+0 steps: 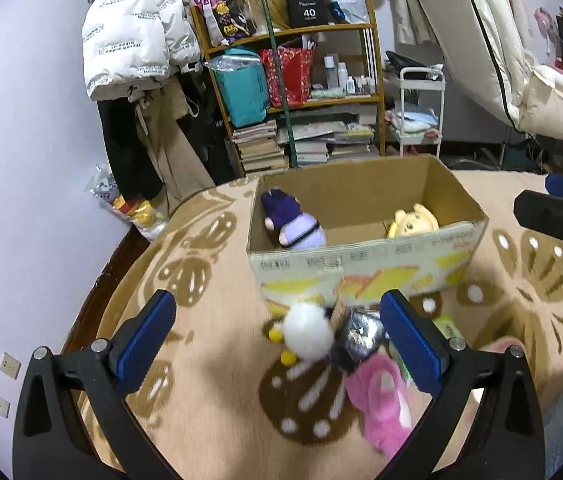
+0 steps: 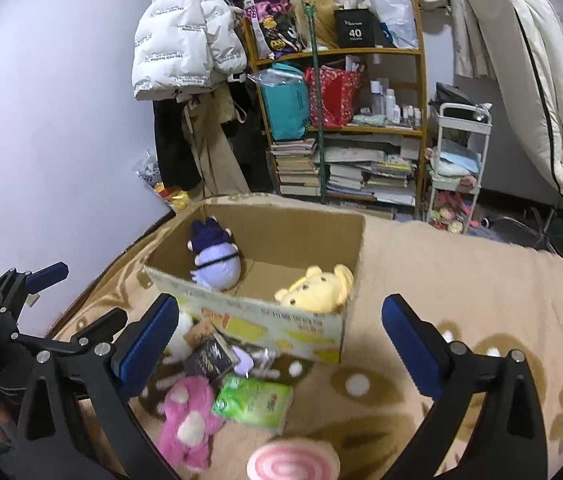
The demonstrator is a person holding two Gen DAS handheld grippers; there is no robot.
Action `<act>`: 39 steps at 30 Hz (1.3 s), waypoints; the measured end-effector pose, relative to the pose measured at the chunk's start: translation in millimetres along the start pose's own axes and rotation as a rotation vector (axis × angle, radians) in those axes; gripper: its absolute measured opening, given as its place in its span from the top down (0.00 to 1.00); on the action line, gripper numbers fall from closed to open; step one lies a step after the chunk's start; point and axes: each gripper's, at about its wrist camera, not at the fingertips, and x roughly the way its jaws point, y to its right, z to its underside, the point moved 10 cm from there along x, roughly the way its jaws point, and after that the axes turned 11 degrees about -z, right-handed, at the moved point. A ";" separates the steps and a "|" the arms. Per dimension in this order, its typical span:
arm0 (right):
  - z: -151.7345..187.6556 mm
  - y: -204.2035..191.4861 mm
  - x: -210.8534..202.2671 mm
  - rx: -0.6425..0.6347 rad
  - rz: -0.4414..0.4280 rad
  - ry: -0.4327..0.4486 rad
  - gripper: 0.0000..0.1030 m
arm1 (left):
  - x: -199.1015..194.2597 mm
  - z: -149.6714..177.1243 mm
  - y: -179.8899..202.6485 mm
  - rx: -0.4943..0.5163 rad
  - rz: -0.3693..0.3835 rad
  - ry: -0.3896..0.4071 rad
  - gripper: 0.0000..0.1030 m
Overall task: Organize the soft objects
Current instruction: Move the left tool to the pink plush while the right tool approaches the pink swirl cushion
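Beige patterned blanket covers the bed, with a cluttered shelf against the far wall. On it sits an open cardboard box holding a purple plush at its left and a yellow plush at its right. Just near of the box lie a white plush, a pink plush and a green tissue pack. Both the left gripper and right gripper stand spread wide, holding nothing.

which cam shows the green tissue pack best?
Right wrist: the green tissue pack lies in full view on the blanket, beside the pink plush. Left wrist shows only a green sliver behind the claw's right finger.
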 end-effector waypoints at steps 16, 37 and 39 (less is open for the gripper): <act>51.4 7.4 -4.2 0.042 0.032 -0.144 0.00 | 2.4 39.6 9.0 -0.010 0.043 -0.127 0.02; 111.5 28.1 40.4 0.124 0.056 -0.404 0.00 | 38.9 87.0 61.2 0.091 0.162 -0.334 0.02; 116.3 30.4 42.8 0.135 0.059 -0.424 0.00 | 41.6 92.0 66.3 0.104 0.169 -0.353 0.02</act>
